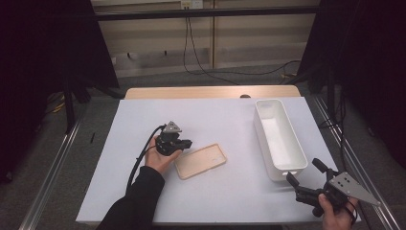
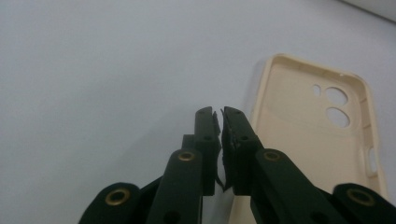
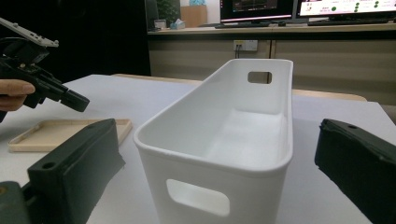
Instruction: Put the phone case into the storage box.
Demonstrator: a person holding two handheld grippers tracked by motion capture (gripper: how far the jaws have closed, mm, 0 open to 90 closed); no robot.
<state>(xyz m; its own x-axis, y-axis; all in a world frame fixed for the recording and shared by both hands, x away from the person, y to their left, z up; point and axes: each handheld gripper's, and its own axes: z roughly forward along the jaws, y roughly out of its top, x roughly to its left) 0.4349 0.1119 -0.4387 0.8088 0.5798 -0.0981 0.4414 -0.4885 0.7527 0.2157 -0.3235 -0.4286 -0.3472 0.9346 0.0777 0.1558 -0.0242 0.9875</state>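
A beige phone case [image 1: 201, 160] lies inside-up on the white table [image 1: 225, 120], left of a long white bin [image 1: 279, 139]. My left gripper [image 1: 188, 143] hovers at the case's left end with its jaws shut. In the left gripper view the left gripper [image 2: 218, 114] holds nothing, and the phone case [image 2: 308, 130] lies just to the right of it, camera holes showing. My right gripper [image 1: 304, 171] stands open at the bin's near end. In the right gripper view the right gripper [image 3: 217, 135] has its wide jaws flanking the bin [image 3: 233, 126] without touching it.
The bin has nothing in it and has handle cutouts at both ends. The right gripper view also shows the other gripper [image 3: 42, 84] and the phone case [image 3: 60, 133] at the far left. Cables [image 1: 201, 67] lie on the floor beyond the table. Metal rails [image 1: 52, 167] run along both sides.
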